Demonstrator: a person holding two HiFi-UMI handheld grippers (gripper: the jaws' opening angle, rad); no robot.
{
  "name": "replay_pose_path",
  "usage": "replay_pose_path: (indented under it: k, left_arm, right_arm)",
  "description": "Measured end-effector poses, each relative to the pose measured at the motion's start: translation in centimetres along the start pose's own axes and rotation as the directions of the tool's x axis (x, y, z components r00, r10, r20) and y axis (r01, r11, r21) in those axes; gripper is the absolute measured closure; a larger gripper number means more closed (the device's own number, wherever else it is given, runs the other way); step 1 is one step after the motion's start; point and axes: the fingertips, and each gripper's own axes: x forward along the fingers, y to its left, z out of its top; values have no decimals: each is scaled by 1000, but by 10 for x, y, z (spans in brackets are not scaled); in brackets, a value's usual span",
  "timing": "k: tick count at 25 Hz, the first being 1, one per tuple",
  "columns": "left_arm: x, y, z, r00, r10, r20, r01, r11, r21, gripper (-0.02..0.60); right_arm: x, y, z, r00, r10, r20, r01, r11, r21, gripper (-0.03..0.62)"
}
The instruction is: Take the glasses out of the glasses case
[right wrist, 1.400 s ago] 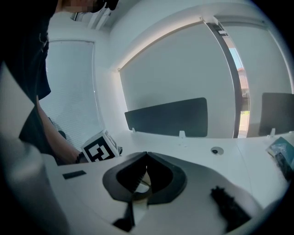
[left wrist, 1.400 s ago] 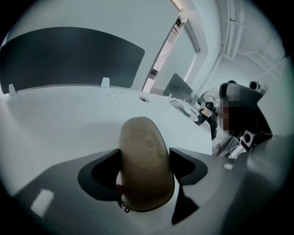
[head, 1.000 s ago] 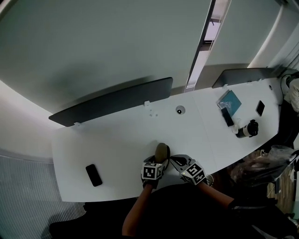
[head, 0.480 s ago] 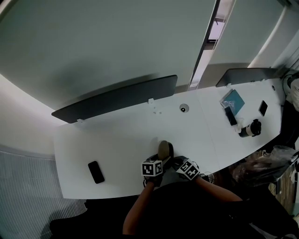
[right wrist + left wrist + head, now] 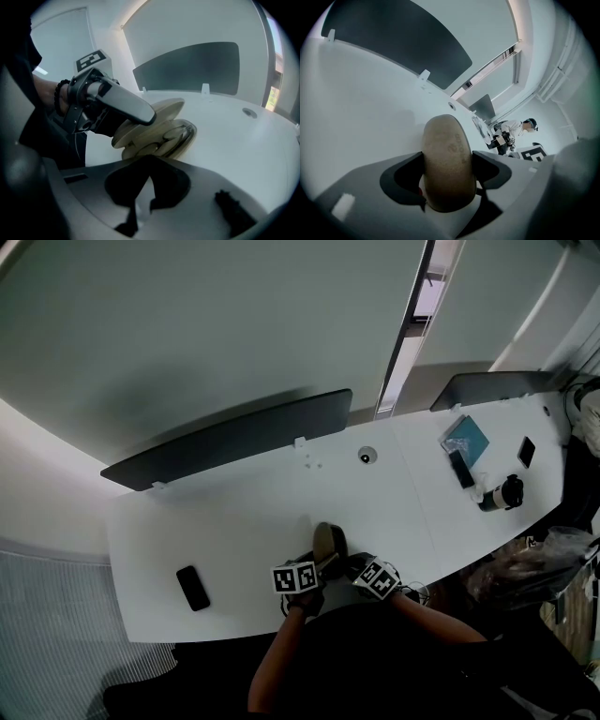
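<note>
The tan glasses case point(image 5: 325, 543) is sitting at the near edge of the white counter point(image 5: 234, 521), right in front of the person, and it is lying open like a shell. One pair of glasses point(image 5: 176, 133) is resting folded in its lower half. The left claw point(image 5: 319, 563) is pinching the raised lid from both sides. In the left gripper view the lid is filling the gap between the jaws. Some lettering is showing pressed into the lid, too faint for me to read. The right claw point(image 5: 349, 563) is hovering just beside the case's lower half with its tips pressed together and nothing between them. Each claw is carrying one cube with black-and-white square markers. A beaded band point(image 5: 58, 93) is showing on the left wrist.

The counter is running long and curved, plain white, with a small round fitting point(image 5: 365, 456) set into it. Two dark screens are standing along its far edge, one point(image 5: 225, 437) behind the case and one point(image 5: 492, 387) off to the right. One dark phone point(image 5: 192, 589) is lying flat well to the left of the case. At the far right end a teal book point(image 5: 466, 439), a second phone point(image 5: 525, 453), a dark oblong thing point(image 5: 458, 469) and a black-and-white cylinder point(image 5: 502, 494) are lying near each other. Pale walls are rising beyond, and a bright strip is running up between the two screens. In the left gripper view another person point(image 5: 513, 129) is sitting in the distance.
</note>
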Motion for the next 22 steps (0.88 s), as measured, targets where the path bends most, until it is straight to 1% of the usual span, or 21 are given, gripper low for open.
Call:
replay_pose_path:
  k: [7,9,12,14,18,22]
  left_arm:
    - [-13,3,-6,1000,-21,5,21,998,-63,235]
    - [-17,4,-4,1000,-10,13,10,998,-57,236]
    - [-27,9,0,999,32,37,-31,999,-26,250]
    - [-33,13,1,998,47,52,-45,999,-25,253]
    - [-41,20,3,995,60,79,-55,997,-56,253]
    - [-47,27,3,992,66,104,-56,994,-92,252]
  right_arm:
    - [4,4,-1,1000,-1,-11,1,1000,-17,586]
    - [6,6,-1,1000,3,-24,-4,999,-45,586]
    - [13,10,-2,999,8,-48,-14,992,-126,586]
    - [14,11,-3,998,5,-62,-14,989,-150,586]
    - [11,13,0,999,10,-50,-15,995,-98,586]
    - [11,13,0,999,12,-41,-15,996,-83,586]
